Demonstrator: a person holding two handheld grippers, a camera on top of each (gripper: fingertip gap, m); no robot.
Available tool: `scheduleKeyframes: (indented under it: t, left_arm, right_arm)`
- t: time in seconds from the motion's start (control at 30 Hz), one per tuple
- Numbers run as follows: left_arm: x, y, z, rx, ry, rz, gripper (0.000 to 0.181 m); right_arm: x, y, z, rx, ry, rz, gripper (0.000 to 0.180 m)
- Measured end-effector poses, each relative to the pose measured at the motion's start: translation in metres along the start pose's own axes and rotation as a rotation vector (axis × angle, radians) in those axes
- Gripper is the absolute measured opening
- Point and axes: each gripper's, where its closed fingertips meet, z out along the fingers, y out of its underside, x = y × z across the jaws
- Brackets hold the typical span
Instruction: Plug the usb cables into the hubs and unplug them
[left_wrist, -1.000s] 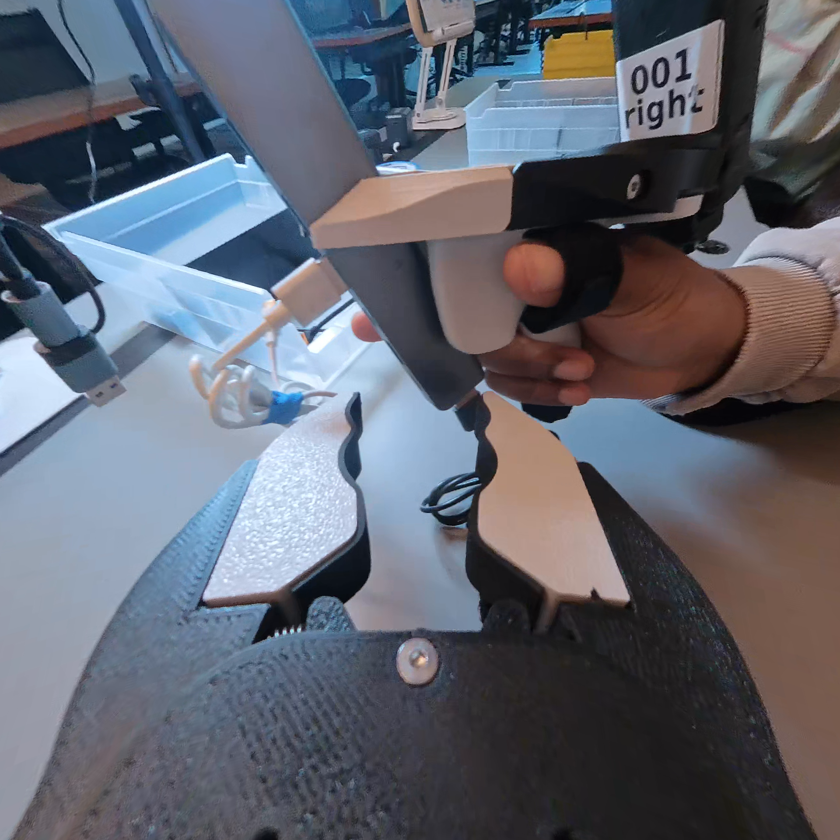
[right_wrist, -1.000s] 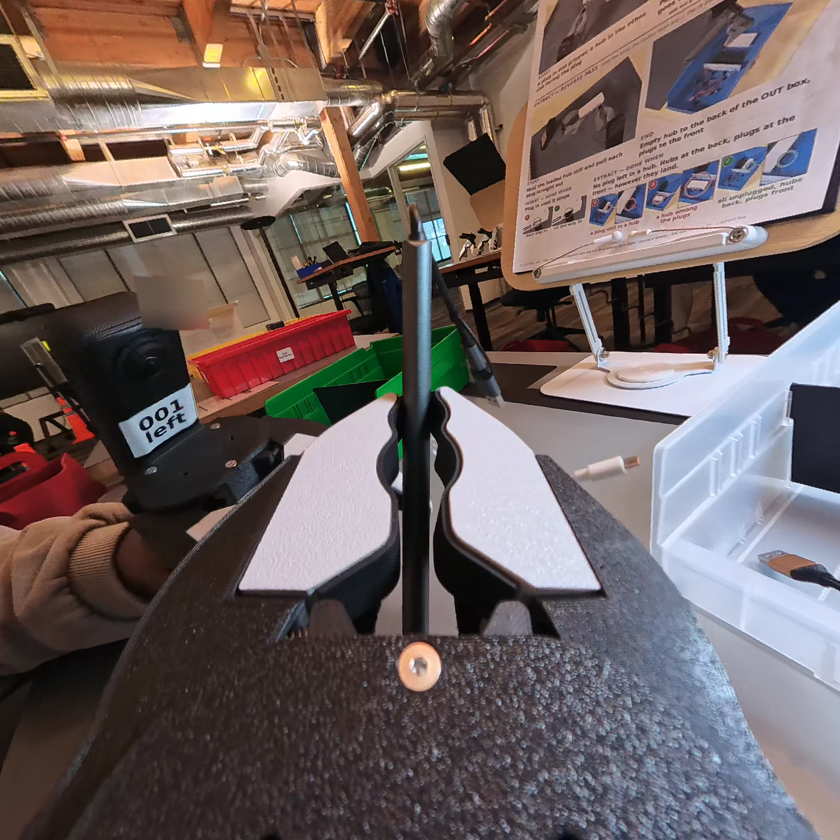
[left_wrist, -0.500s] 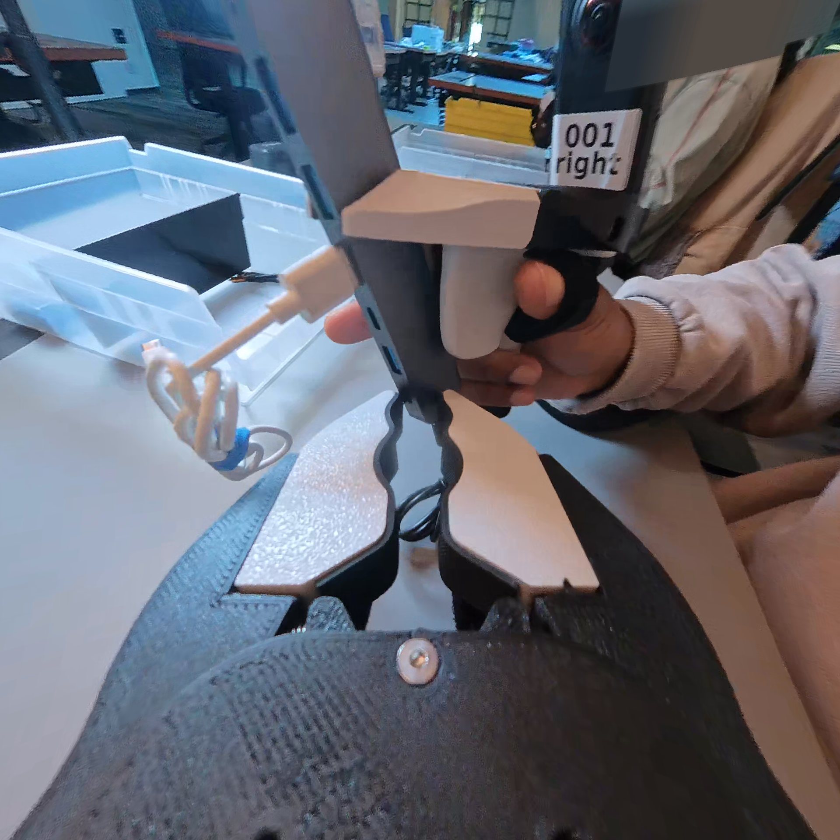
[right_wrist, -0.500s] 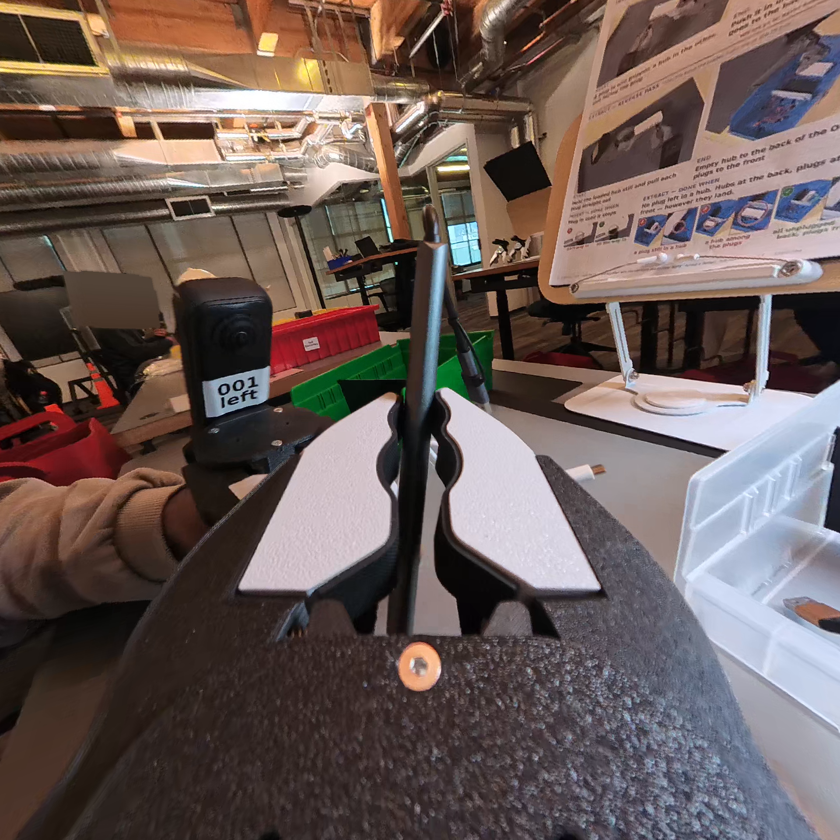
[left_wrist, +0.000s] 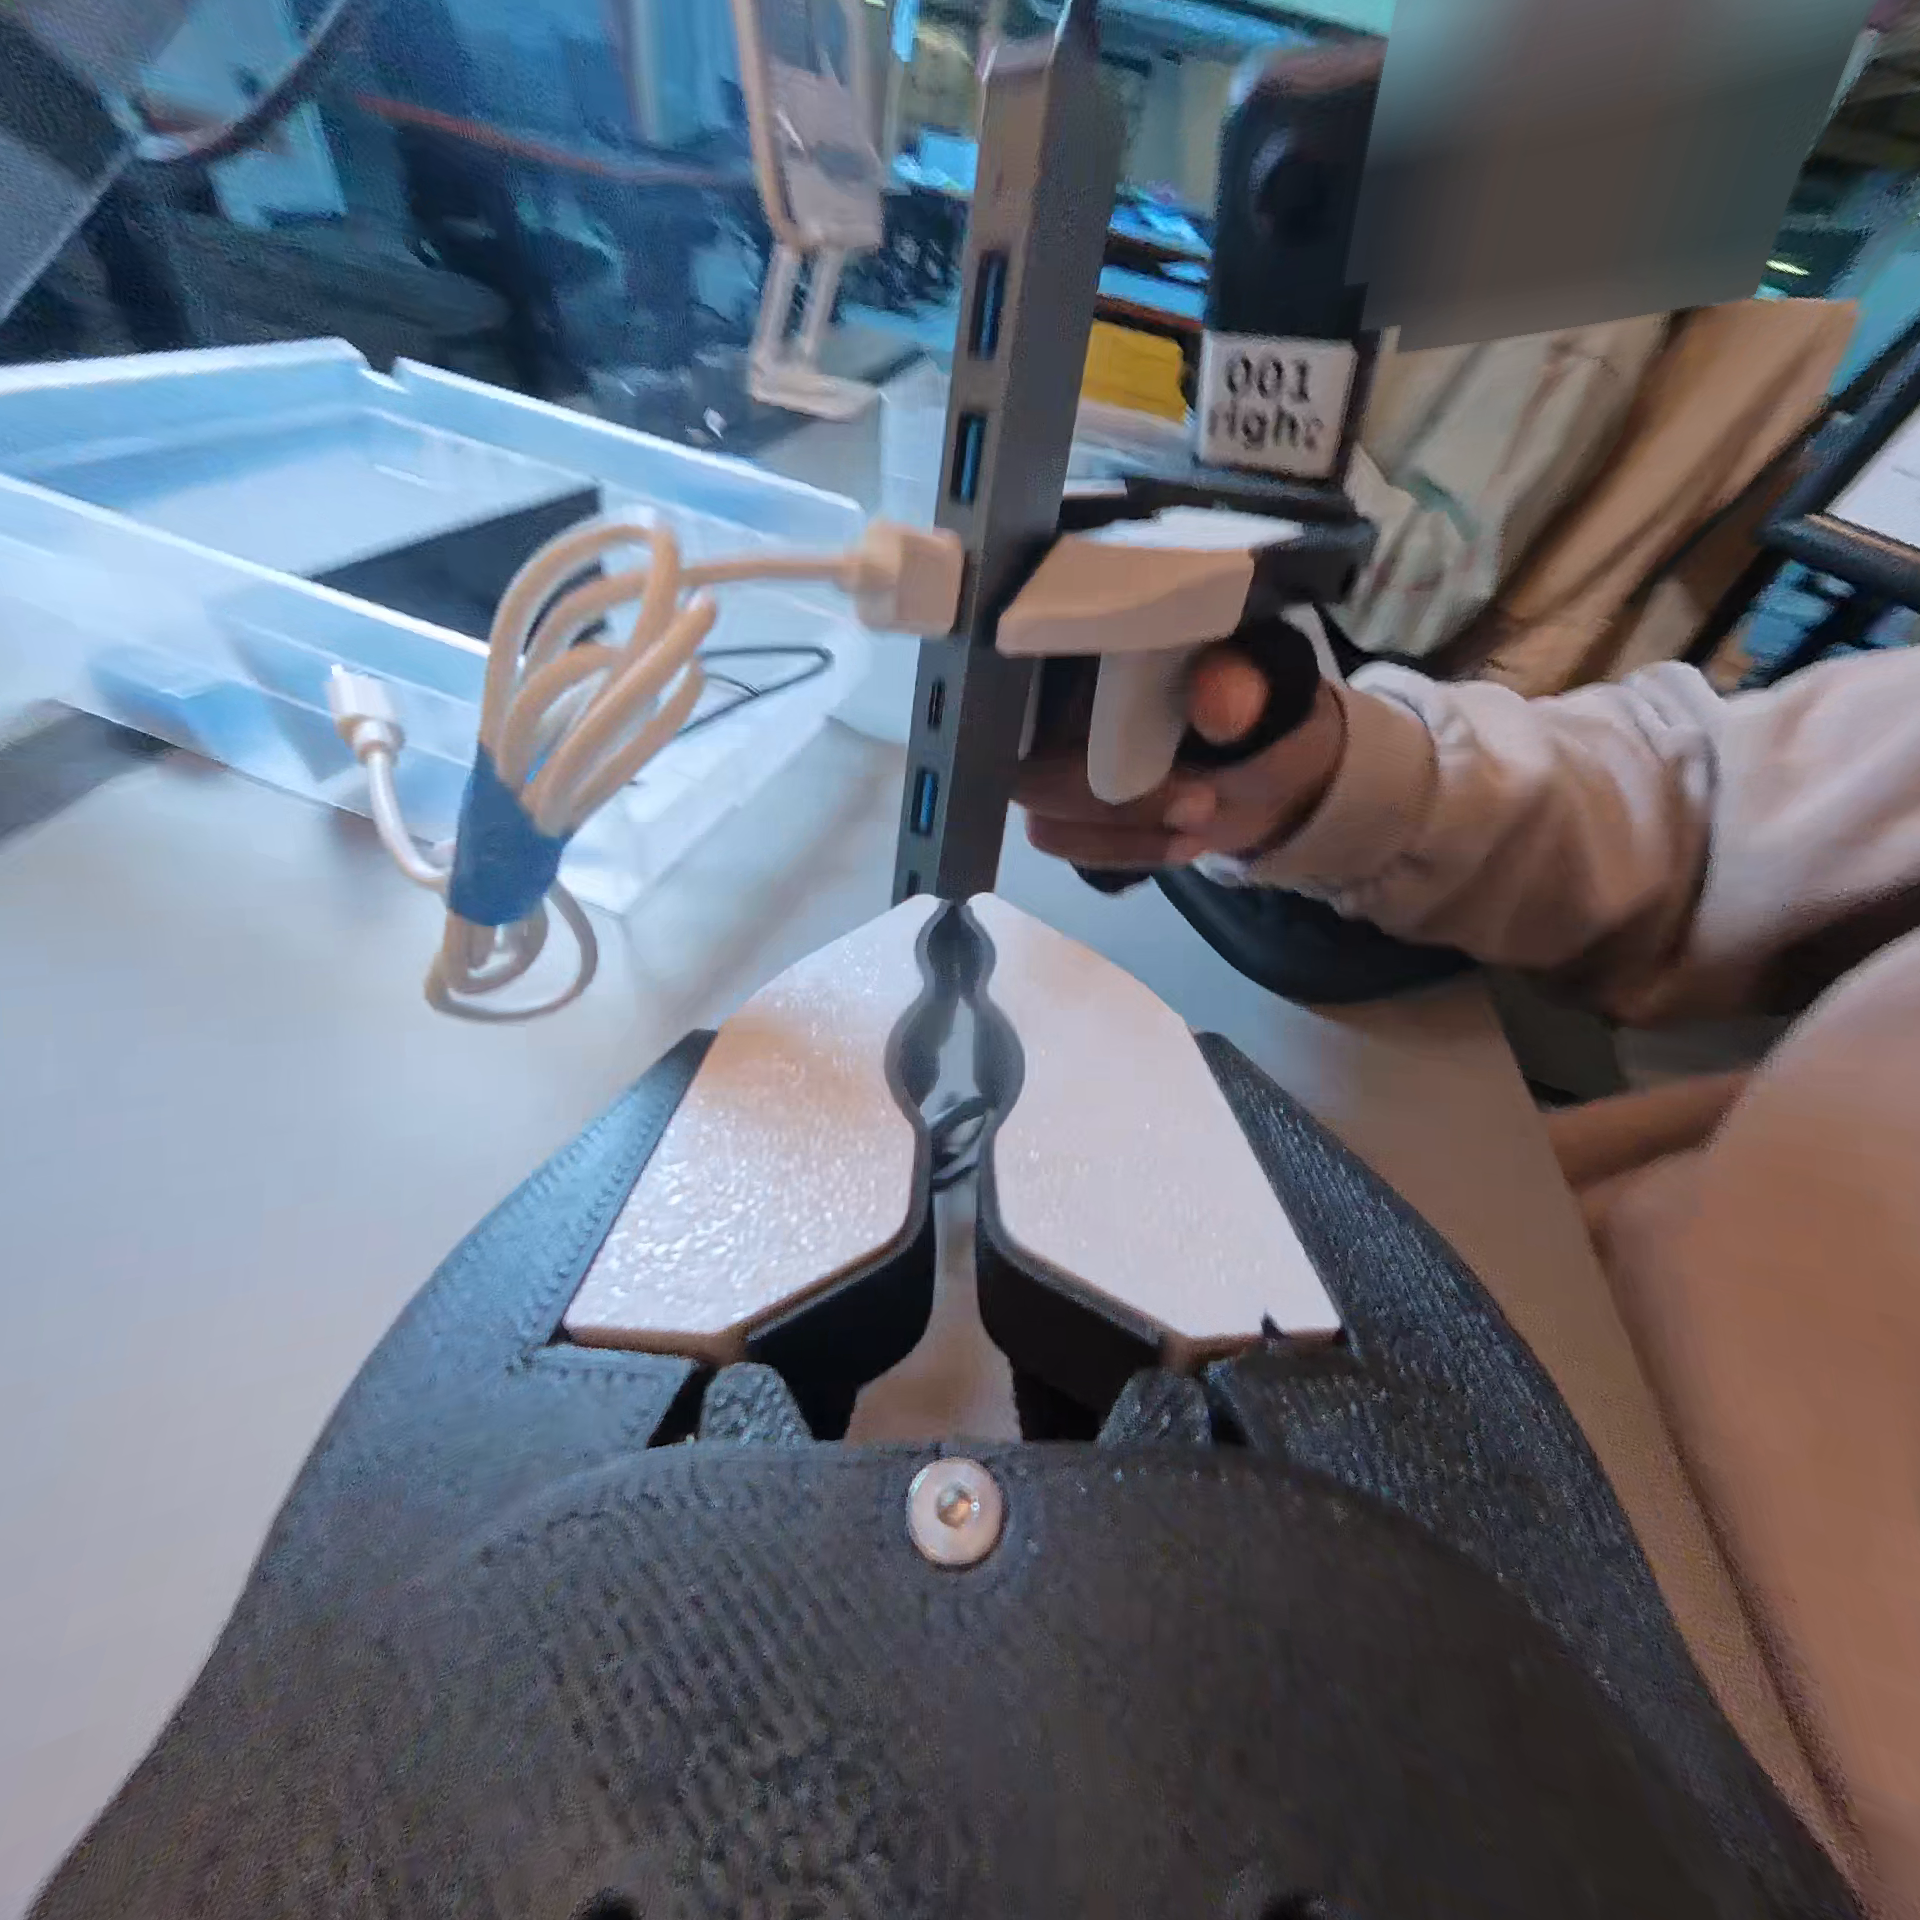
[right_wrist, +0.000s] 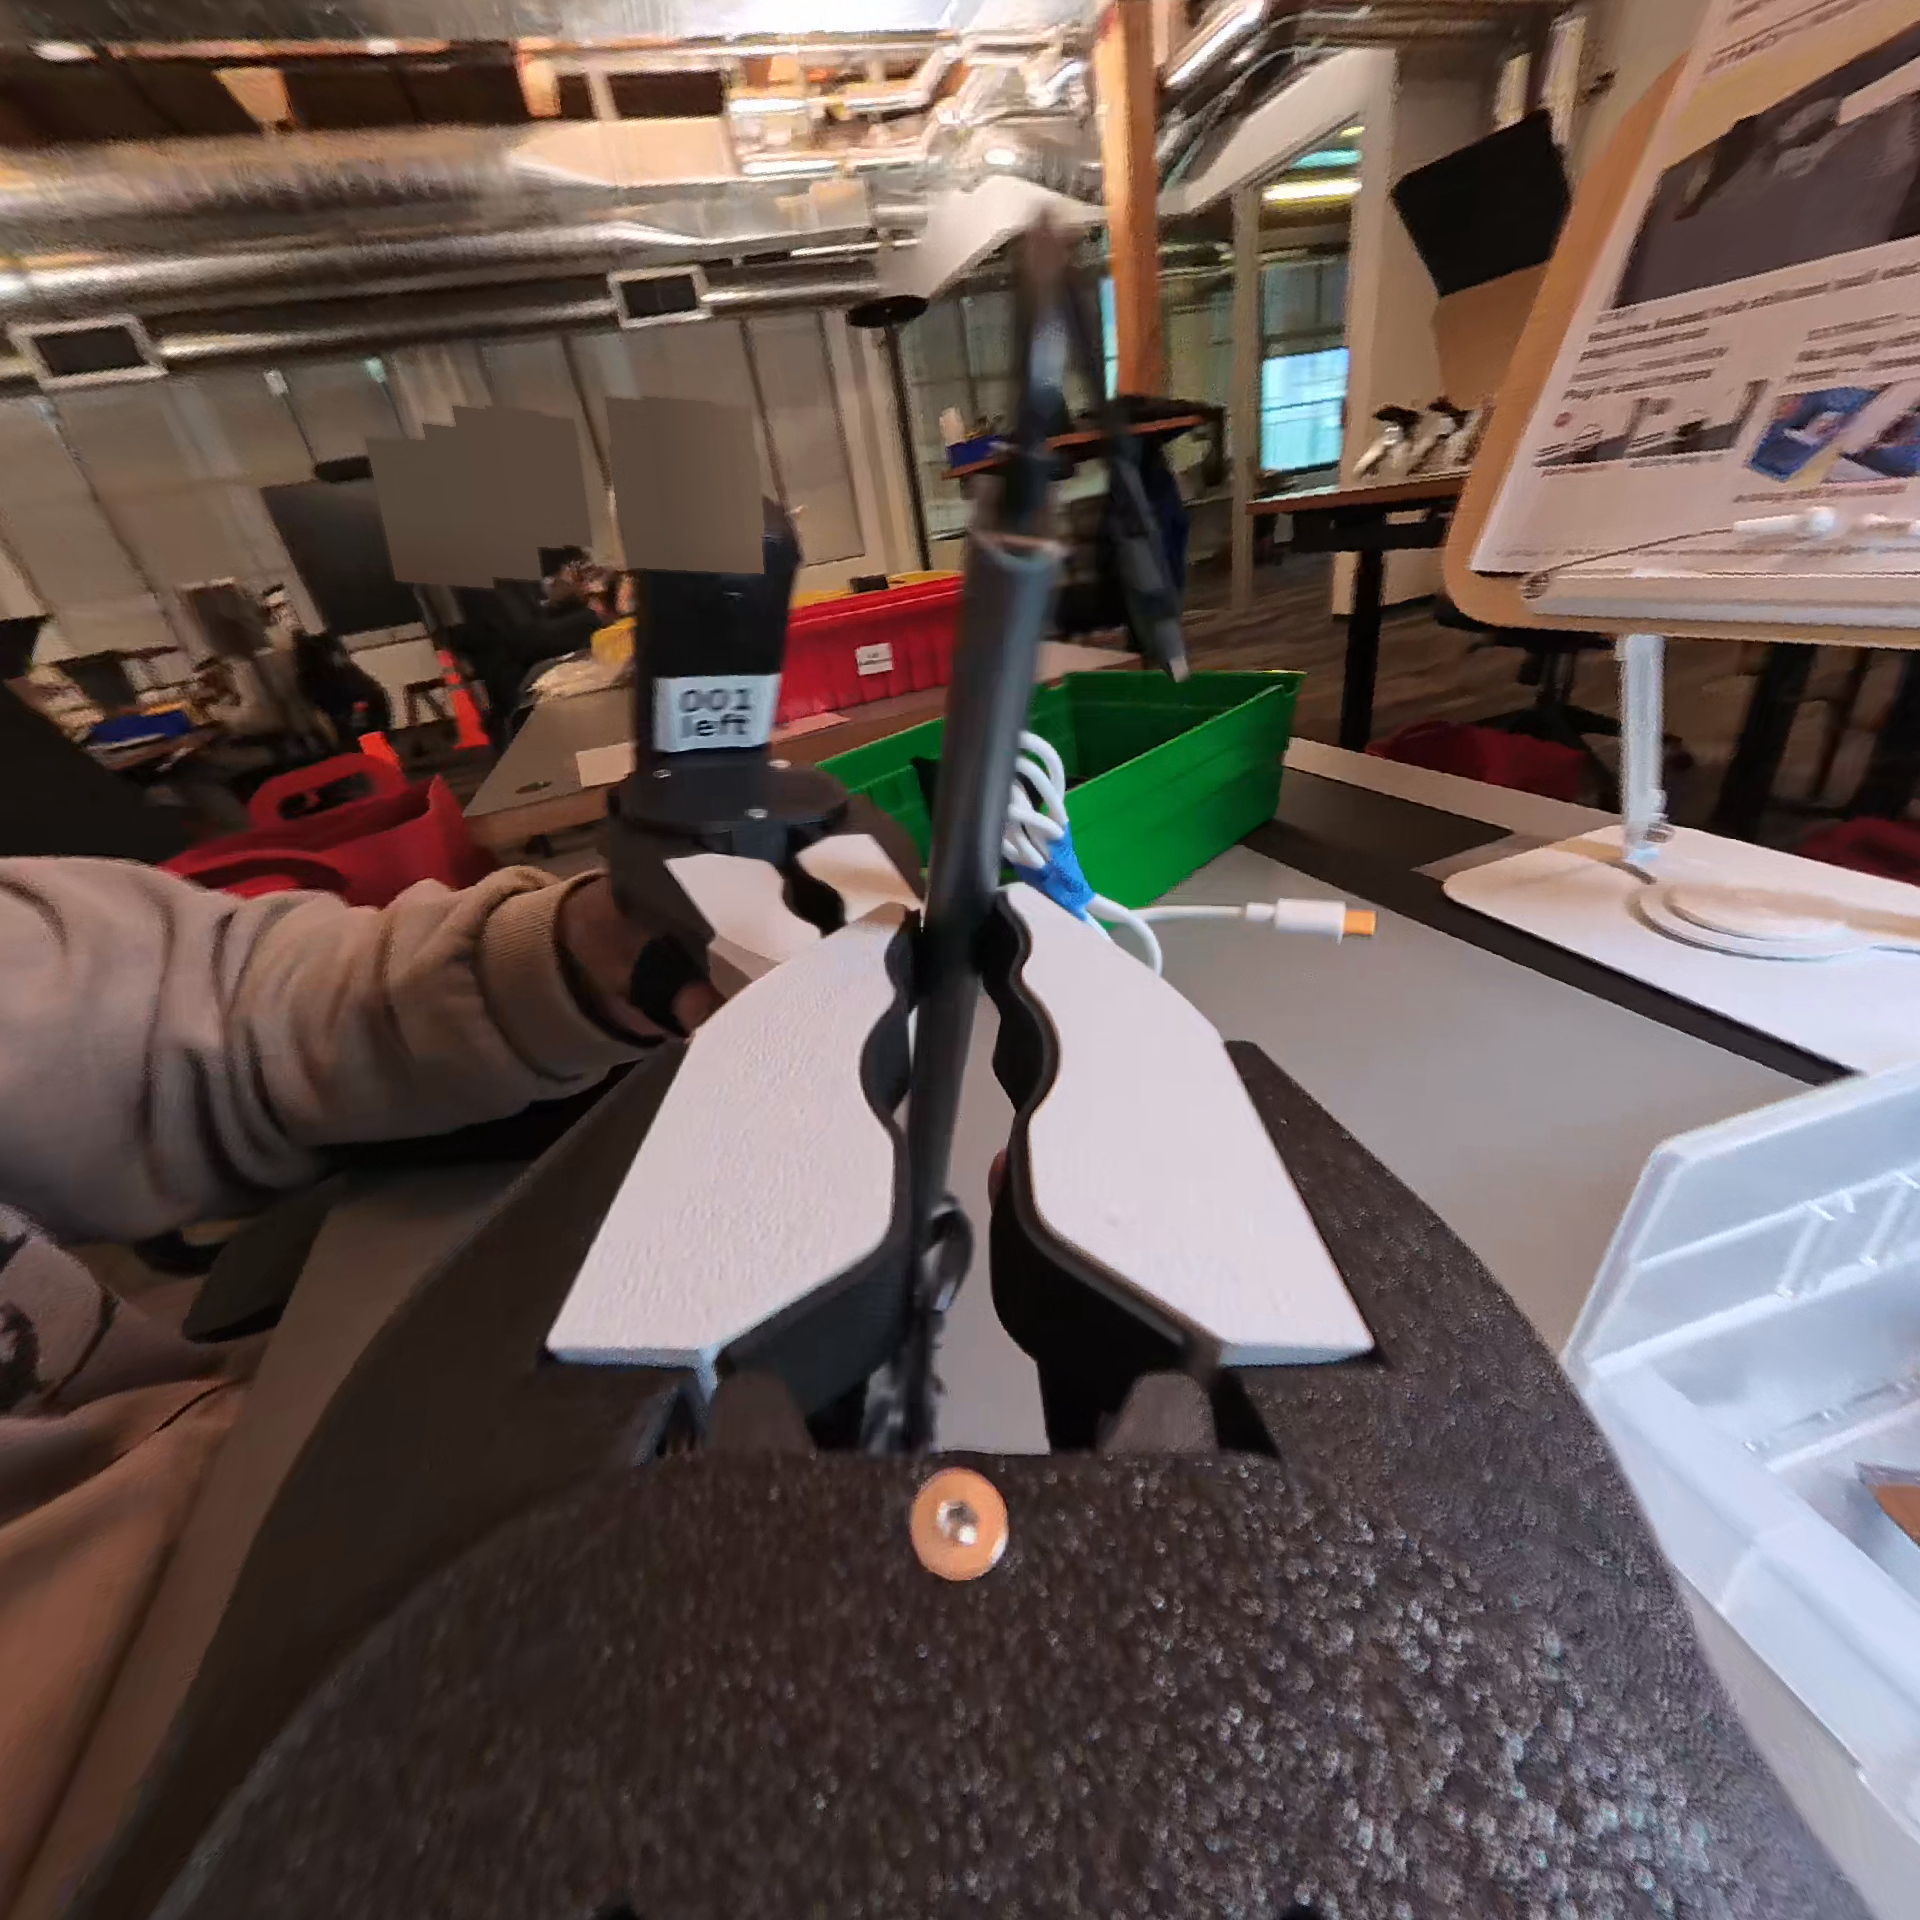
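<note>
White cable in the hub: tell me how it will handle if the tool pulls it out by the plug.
Probably floppy: the white cable hangs in loose loops from its plug in the hub. Likely light, being a thin cord. The blue tape should keep the coil bundled, though it may swing.

Both views are bright with even, soft daylight. In the right wrist view it comes from the tall windows (right_wrist: 1288, 405) far behind the green bin (right_wrist: 1164, 779), which glow overexposed. Shadows on the table (left_wrist: 208, 1091) are faint. Motion blur smears the background above the clear tray (left_wrist: 312, 499) and the ceiling ducts (right_wrist: 312, 208). Wide-angle distortion bends lines toward the frame edges; the hand-held gripper (left_wrist: 951, 914) body nearest the lens stays fairly sharp.
</note>
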Motion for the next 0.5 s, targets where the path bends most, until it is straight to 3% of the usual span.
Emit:
scheduleKeyframes:
  t: [0.17,0.33,0.5]
  left_arm:
    - [-0.016,0.001,0.011,-0.036,-0.245,0.148,0.049]
    - [-0.013,0.001,0.037,-0.044,-0.357,0.264,0.051]
    - [-0.011,-0.004,0.041,0.003,-0.347,0.258,0.030]
  right_arm:
    - [0.012,0.000,0.002,0.065,0.130,0.044,0.011]
    - [0.004,-0.011,0.008,0.150,0.199,-0.025,0.011]
    - [-0.011,-0.014,0.011,0.165,0.197,-0.133,0.011]
